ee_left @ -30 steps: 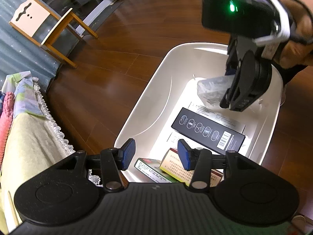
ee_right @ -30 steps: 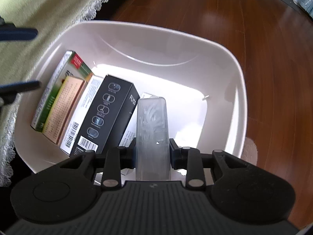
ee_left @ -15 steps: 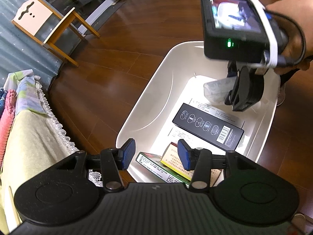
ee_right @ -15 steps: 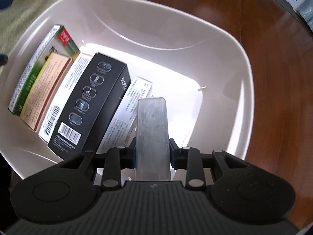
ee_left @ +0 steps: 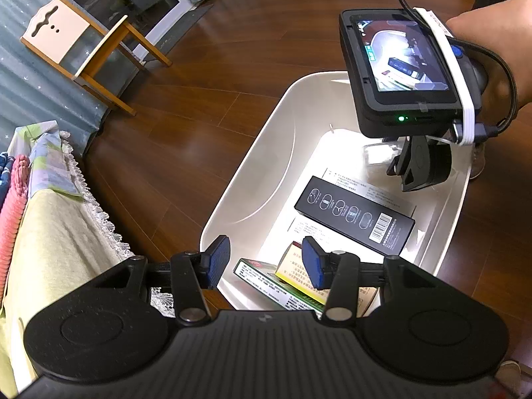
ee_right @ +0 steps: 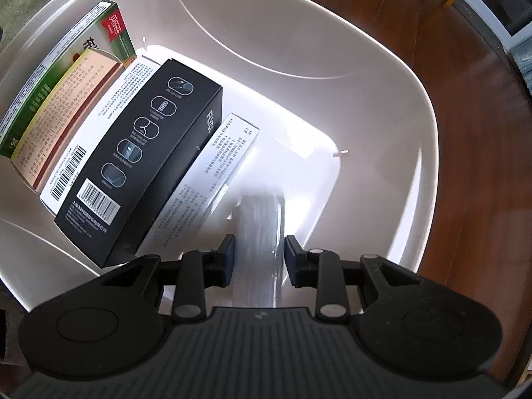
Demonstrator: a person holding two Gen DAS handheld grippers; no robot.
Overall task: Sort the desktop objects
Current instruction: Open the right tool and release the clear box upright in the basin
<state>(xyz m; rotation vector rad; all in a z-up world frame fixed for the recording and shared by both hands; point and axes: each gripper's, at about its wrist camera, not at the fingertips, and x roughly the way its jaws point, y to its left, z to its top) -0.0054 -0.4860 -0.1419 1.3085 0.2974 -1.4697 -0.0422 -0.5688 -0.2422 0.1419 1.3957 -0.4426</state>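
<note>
Spreading across both views, the dark brown wooden floor (ee_left: 206, 76) carries a large white plastic tub (ee_right: 382, 76) with rounded corners. At 9 o'clock in the left wrist view a pale green cloth with a lace fringe (ee_left: 66, 232) drapes over furniture, and at 11 o'clock stands a small wooden chair with a white back (ee_left: 76, 43).

Inside the tub, seen from the right wrist, a long black carton printed with icons and barcodes (ee_right: 143, 173) lies across white printed cartons (ee_right: 212, 179), one on each side of it. At 10 o'clock a green carton with a red label (ee_right: 103, 33) leans near the tub wall, with a yellow and peach printed carton (ee_right: 66, 113) resting against it.

The right tool (ee_right: 259, 259) hangs low inside the tub, its jaws slightly parted around a clear plastic rectangular case (ee_right: 259, 232); the case is motion-blurred, and small gaps show between it and each pad, so contact is uncertain. From the left wrist view a hand (ee_left: 492, 53) holds this tool at 2 o'clock, its camera screen lit.

The left tool (ee_left: 262, 262) hovers over the tub's near rim, jaws wide apart and empty.
</note>
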